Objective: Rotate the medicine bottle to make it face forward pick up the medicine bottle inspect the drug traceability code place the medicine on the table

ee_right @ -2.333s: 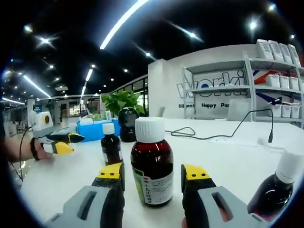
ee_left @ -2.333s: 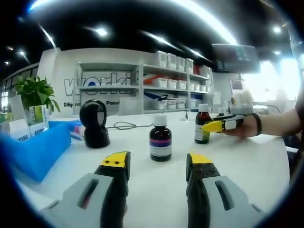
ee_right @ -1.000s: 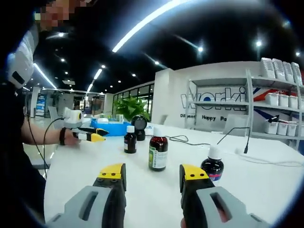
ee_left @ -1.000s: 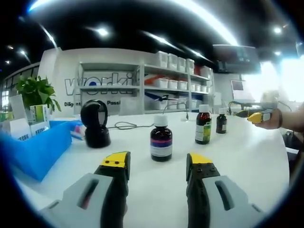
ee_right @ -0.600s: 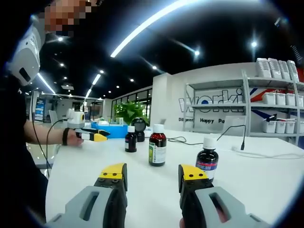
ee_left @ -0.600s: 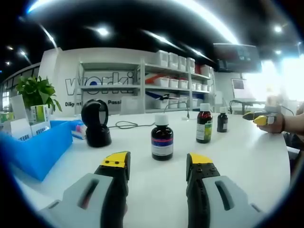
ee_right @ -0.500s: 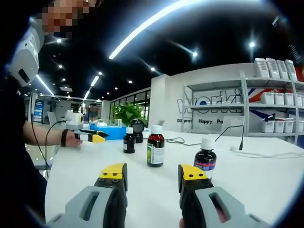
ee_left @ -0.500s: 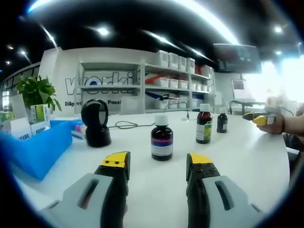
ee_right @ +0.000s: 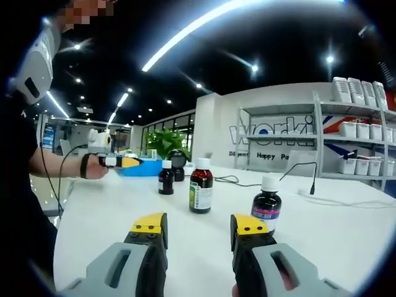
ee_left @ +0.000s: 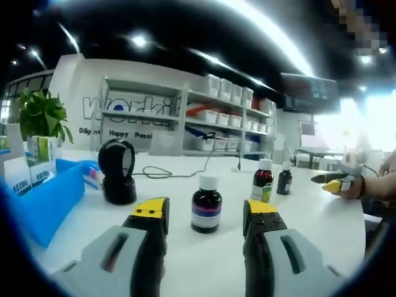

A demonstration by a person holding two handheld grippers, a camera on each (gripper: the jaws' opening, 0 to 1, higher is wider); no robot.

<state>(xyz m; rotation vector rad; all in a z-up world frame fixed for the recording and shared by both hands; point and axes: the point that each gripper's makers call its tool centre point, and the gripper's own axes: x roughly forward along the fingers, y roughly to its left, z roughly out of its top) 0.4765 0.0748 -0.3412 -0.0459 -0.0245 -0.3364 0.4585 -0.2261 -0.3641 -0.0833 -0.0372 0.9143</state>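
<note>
Both tongs, left (ee_left: 204, 210) and right (ee_right: 197, 224), gape empty above the worktop (ee_left: 185, 247); no medicine bottle (ee_left: 206, 211) is gripped, so turning one comes next.

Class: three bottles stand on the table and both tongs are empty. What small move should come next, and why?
Probably ease the left tongs forward around the nearest bottle. They are open and empty, it stands upright just ahead between them, and nothing grips it yet for turning.
</note>
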